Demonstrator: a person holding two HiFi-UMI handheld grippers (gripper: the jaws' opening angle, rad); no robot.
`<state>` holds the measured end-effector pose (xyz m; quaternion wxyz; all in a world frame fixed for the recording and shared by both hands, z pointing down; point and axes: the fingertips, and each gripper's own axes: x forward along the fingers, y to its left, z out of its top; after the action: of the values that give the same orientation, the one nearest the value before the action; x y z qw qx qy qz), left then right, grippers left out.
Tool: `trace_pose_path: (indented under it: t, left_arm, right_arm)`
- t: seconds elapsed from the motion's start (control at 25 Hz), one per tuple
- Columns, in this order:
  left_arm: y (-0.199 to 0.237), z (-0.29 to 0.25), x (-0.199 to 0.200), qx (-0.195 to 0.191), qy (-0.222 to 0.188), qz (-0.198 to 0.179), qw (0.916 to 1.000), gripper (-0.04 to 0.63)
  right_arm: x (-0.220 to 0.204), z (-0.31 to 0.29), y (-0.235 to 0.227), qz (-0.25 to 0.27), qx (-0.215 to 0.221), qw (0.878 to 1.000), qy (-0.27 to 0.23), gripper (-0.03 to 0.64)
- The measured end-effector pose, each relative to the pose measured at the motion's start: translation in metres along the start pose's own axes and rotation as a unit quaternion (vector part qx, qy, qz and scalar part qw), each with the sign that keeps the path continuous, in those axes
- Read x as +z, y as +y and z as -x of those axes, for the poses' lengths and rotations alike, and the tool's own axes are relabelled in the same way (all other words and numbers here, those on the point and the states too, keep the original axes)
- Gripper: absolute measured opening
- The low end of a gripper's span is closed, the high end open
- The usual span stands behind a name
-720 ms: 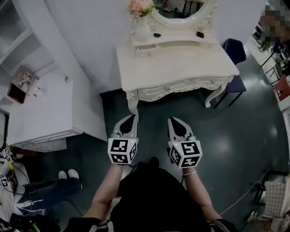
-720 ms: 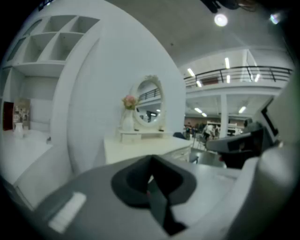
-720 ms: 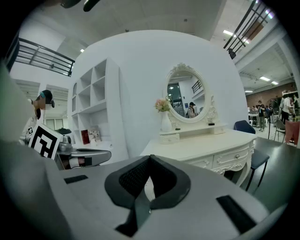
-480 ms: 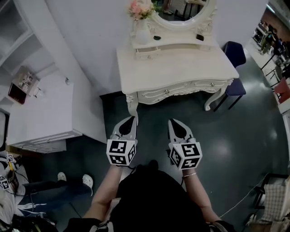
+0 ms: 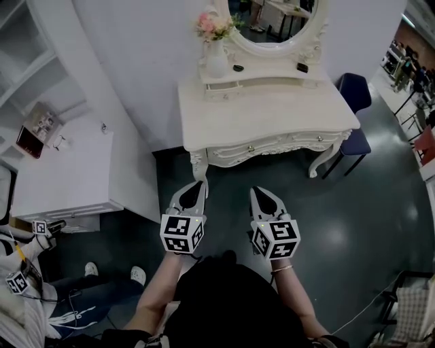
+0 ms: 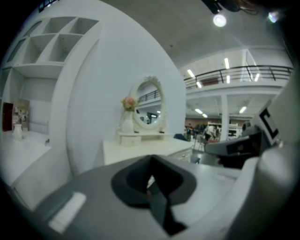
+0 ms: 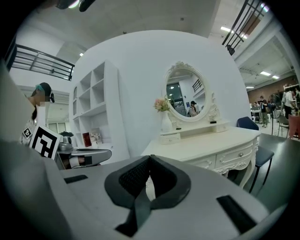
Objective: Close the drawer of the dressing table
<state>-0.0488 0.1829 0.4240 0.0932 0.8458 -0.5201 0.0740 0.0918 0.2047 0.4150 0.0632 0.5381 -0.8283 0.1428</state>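
Note:
The cream dressing table (image 5: 272, 109) stands against the white wall, ahead of both grippers. It carries an oval mirror (image 5: 272, 20) and a vase of pink flowers (image 5: 216, 58). A small upper drawer (image 5: 224, 86) under the vase juts out a little from its shelf; it also shows in the right gripper view as the small drawer (image 7: 169, 138). The front drawers (image 5: 251, 148) have round knobs. My left gripper (image 5: 193, 192) and right gripper (image 5: 264, 198) hover side by side over the dark floor, short of the table's front edge. Both are shut with nothing between the jaws.
A low white cabinet (image 5: 68, 170) and a tall shelf unit (image 5: 27, 61) stand to the left of the table. A blue chair (image 5: 353, 95) sits at the table's right end. Another person (image 5: 27, 285) with marker cubes is at the lower left.
The table sits slightly lower in the head view and more of the mirror shows. Both grippers keep their places side by side, still shut. The person at lower left has shifted.

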Motion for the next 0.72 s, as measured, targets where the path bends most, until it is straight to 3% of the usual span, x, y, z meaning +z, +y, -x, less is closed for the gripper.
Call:
trace_pose_path:
  t: [0.44,0.56,0.72]
  left_arm:
    - [-0.003,-0.007,0.000,0.012,0.002,0.004,0.9999,0.008]
    - [-0.003,-0.011,0.001,0.014,0.002,0.002,0.9999,0.008]
    - [-0.002,-0.018,0.001,0.013,0.005,0.003,0.9999,0.008]
  right_arm:
    - [0.000,-0.003,-0.010,-0.011,0.016,1.000,0.006,0.005]
    - [0.001,-0.007,-0.013,-0.014,0.021,1.000,0.007,0.050]
    - [0.000,-0.014,-0.015,-0.019,0.025,0.999,0.014,0.061]
